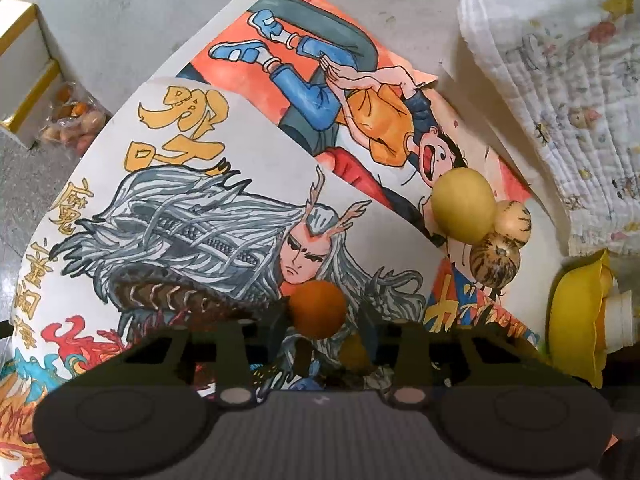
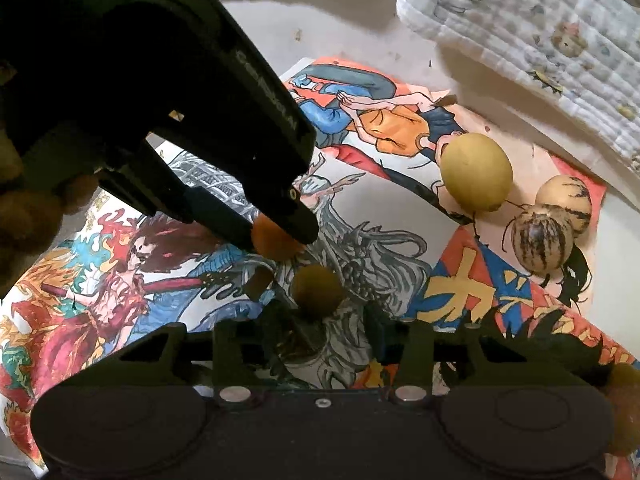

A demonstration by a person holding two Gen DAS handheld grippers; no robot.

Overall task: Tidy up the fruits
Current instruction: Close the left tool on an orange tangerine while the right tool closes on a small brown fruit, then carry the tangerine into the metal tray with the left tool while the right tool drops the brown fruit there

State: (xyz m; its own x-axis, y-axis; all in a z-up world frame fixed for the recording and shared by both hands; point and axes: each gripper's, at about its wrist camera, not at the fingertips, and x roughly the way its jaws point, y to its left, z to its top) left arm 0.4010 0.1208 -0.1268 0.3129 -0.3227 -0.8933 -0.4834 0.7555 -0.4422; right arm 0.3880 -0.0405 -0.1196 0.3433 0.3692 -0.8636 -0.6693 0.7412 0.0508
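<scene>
The left gripper is clamped on a small orange fruit, held just above the painted poster. The right gripper stands spread around a dull yellow-brown fruit resting on the poster. Farther off lie a large yellow fruit and two striped fruits, touching.

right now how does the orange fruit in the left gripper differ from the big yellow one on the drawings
The orange fruit is smaller and round; the yellow fruit is larger and egg-shaped. The orange fruit is held between the fingers of the left gripper; the yellow fruit lies free on the drawings, touching two striped fruits. The colours differ too: deep orange against pale yellow. Both have smooth, plain skins.
</scene>
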